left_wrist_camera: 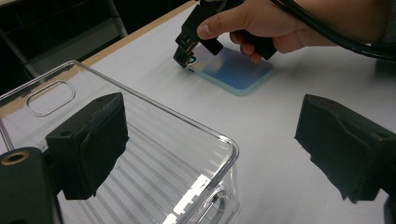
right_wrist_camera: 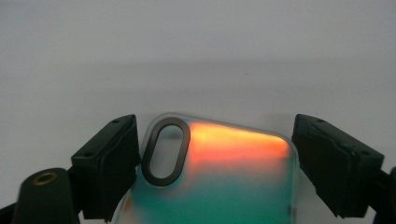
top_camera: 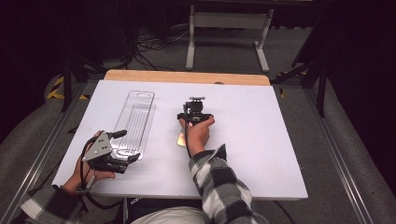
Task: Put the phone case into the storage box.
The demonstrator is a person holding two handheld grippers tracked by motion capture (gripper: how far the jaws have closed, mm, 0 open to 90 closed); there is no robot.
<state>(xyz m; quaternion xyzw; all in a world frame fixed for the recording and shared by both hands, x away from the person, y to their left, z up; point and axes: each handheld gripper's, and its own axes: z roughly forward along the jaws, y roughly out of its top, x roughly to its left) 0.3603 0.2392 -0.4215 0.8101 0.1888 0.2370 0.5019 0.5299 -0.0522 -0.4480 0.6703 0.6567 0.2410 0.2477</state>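
Right gripper view | phone case (right_wrist_camera: 224, 177) between spread jaws of right gripper (right_wrist_camera: 217, 163) | unclamped

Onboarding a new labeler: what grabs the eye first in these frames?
The iridescent phone case, glowing orange over teal, lies flat on the white table between the open jaws of the right gripper. Left of it, a long clear plastic tray lies on the table, its near end between the open jaws of the left gripper.
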